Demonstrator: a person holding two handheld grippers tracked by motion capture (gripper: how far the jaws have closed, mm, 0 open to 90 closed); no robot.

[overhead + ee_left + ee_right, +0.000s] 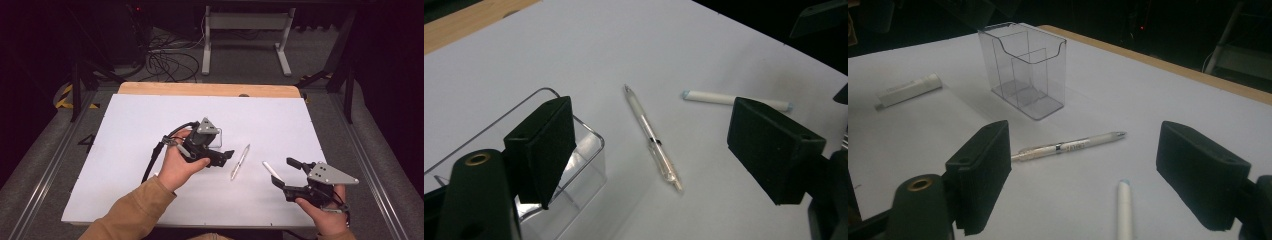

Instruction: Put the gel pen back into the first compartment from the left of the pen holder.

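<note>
left gripper view: left hand-held gripper (649,150) wide, empty, above pen (651,140); right hand-held gripper (1083,185) wide, empty.

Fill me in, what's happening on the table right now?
A person holds a gripper in each hand over a white table. The left gripper hovers open beside a clear holder, jaws toward a pen. The right gripper is open near a white tube. Nothing is gripped; pen and tube lie flat, the holder stands upright.
</note>
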